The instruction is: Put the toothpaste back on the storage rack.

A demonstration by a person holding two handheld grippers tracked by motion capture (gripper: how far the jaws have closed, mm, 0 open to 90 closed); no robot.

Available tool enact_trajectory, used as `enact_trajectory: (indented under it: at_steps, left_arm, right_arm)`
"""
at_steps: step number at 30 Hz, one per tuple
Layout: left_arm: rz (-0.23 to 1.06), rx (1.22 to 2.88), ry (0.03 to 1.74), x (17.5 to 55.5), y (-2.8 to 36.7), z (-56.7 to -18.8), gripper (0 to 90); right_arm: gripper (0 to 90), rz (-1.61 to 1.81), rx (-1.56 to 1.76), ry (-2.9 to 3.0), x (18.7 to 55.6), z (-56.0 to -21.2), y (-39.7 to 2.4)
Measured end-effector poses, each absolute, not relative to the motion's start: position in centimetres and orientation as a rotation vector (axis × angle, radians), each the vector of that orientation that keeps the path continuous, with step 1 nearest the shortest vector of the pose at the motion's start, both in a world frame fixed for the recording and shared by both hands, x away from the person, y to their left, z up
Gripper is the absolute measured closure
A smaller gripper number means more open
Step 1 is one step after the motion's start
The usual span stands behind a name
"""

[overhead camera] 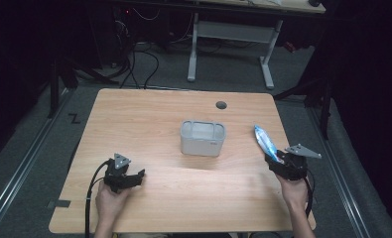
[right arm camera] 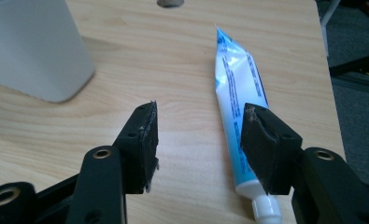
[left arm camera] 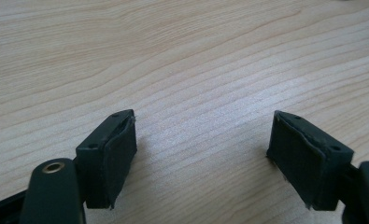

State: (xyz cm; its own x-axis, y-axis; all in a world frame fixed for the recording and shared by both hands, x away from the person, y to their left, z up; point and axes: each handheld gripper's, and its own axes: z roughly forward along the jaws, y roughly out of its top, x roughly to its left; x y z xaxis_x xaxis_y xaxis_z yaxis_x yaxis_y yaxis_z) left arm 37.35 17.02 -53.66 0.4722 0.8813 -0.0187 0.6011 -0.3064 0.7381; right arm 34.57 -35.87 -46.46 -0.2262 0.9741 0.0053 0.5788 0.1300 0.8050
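A blue and white toothpaste tube [overhead camera: 265, 141] lies flat on the wooden table [overhead camera: 149, 119] near its right edge, white cap toward me. My right gripper [overhead camera: 274, 162] hovers over its cap end. In the right gripper view the jaws of this gripper [right arm camera: 198, 126] stand wide apart with bare wood between them. The tube [right arm camera: 233, 79] runs under the right-hand jaw, and no pad presses on it. My left gripper [overhead camera: 129, 174] rests low at the near left of the table. In its own view this gripper [left arm camera: 203, 140] is open over bare wood.
A grey rounded container [overhead camera: 202, 138] stands in the middle of the table, to the left of the tube, and shows as a grey wall [right arm camera: 32, 46] in the right gripper view. A round cable hole [overhead camera: 221, 105] sits near the far edge. The table's right edge runs close beside the tube.
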Motion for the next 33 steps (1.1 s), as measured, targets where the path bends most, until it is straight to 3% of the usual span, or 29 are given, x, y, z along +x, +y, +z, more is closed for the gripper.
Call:
enact_trajectory:
  at_steps: [13, 33]
  left_arm:
    - [0.518, 2.030, 1.224, 37.4, 17.0, -53.7, 23.7]
    - [0.522, 2.030, 1.226, 37.4, 17.0, -53.7, 23.8]
  right_arm:
    - [44.7, 0.869, 1.461, 1.874, 36.7, -44.8, -35.4]
    - [41.9, 0.716, 1.555, 1.947, 42.6, -45.0, -36.4]
